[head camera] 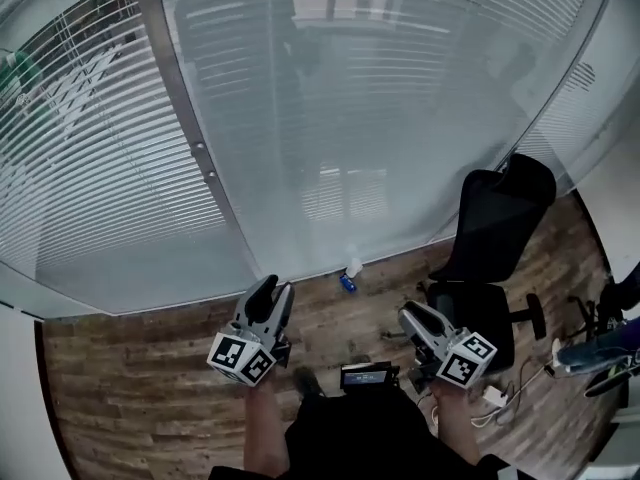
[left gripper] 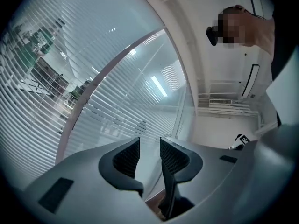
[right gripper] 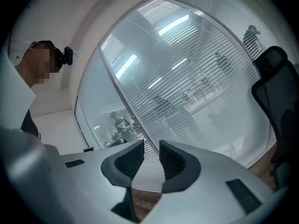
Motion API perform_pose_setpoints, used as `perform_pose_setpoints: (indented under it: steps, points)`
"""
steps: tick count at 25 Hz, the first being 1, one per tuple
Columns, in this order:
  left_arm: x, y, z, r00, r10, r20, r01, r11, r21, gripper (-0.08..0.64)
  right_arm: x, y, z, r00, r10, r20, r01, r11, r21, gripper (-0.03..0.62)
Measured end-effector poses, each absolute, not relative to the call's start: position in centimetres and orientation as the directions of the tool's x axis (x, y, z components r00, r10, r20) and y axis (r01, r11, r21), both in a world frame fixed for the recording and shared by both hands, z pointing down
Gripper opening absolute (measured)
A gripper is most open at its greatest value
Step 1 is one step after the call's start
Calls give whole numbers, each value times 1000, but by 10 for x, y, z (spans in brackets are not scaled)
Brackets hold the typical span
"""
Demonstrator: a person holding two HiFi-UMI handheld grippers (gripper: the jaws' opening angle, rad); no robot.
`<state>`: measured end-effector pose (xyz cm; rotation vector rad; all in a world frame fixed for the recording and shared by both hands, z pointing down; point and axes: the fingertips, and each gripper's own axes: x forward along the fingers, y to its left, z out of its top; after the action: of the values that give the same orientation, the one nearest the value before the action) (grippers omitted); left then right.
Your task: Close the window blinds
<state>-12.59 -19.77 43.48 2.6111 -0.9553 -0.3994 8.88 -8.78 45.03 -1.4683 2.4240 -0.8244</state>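
open floor (head camera: 140,368) before blinds (head camera: 90,198); office chair (head camera: 495,233) crowds right side; small blue object (head camera: 347,284) lies near blinds.

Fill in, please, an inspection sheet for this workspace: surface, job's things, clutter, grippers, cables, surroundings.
Surface: brown wood-plank floor; no table seen.
Job's things: white horizontal slat blinds behind the glass wall; the room beyond shows through the left panel's slats.
Clutter: small blue and white object on the floor by the glass; too small to identify.
Grippers: left gripper and right gripper held low, jaws apart, nothing between them.
Cables: white power strip with cords on the floor, right side.
Surroundings: black office chair.
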Motion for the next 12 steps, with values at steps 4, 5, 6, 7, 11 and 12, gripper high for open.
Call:
perform_pose_setpoints:
  steps: [4,5,6,7,11,12]
  points:
    - [-139,-188,426,702,-688,-183,-603,-711,362,144,75,-92,442,-559,-825,81,-720,434,-541,101]
    - [-141,-180,423,692,-699,-179,-618,-703,353,144,72,-88,441,-576,-814,72,-708,453,-541,101]
    - [-142,-172,421,683,-710,-175,-633,-693,344,144,70,-81,439,-592,-803,63,-696,471,-542,101]
    - [-141,-163,418,673,-720,-170,-646,-684,337,144,71,-73,438,-606,-794,53,-685,487,-542,101]
    - [-122,-118,413,669,-731,-134,-676,-673,302,144,87,-35,444,-633,-774,15,-643,515,-567,101]
    - [-113,-103,412,676,-727,-120,-676,-677,292,144,95,-25,447,-631,-775,7,-636,512,-577,101]
